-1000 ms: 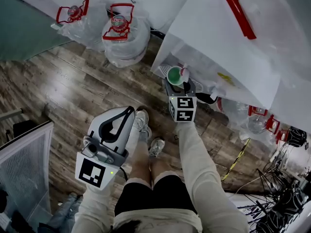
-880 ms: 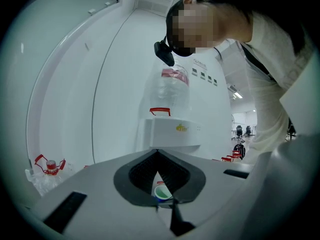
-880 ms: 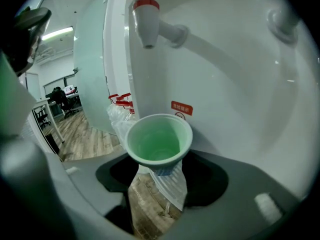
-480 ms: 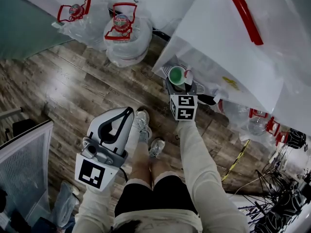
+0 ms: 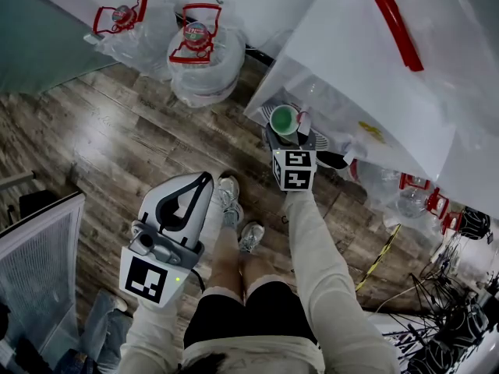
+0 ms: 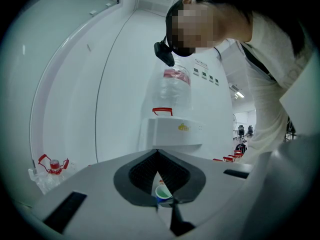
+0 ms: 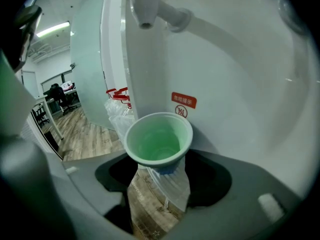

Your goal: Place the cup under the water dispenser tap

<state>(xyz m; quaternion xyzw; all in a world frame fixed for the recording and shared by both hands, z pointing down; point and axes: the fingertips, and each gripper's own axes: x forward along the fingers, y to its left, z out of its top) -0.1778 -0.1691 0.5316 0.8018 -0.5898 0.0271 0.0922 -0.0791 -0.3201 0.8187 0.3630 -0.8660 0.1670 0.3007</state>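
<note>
Right gripper point(image 5: 290, 135) has the cup point(image 7: 159, 141) clamped low on its body. The green rim sticks up above the jaws, upright and mouth up so it can catch water. The cup looks empty to us. It is up against the front of the water dispenser point(image 5: 366, 76), with the tap point(image 7: 145, 6) above it and a clear gap between spout and rim. We judge it roughly in line with the spout, maybe a touch off. We cannot tell exactly from this angle.

We see wood floor point(image 5: 117, 146) and a bagged bottle through the gap under the cup, so it is not resting on anything. The grip alone carries it. The gripper points downward toward the dispenser, which keeps the cup clear of the spout.

Right fingers: spread wide, dark pads point(image 7: 212, 181) pressed on either side of the cup's lower part.

Left gripper point(image 5: 204, 179) hangs by the person's leg, well away from the dispenser, idle. Its fingertips meet, only a thin slit shows between the pads point(image 6: 135, 174), and nothing is in them.

Spare bottles point(image 5: 199, 53) sit in plastic against the wall, not involved.
</note>
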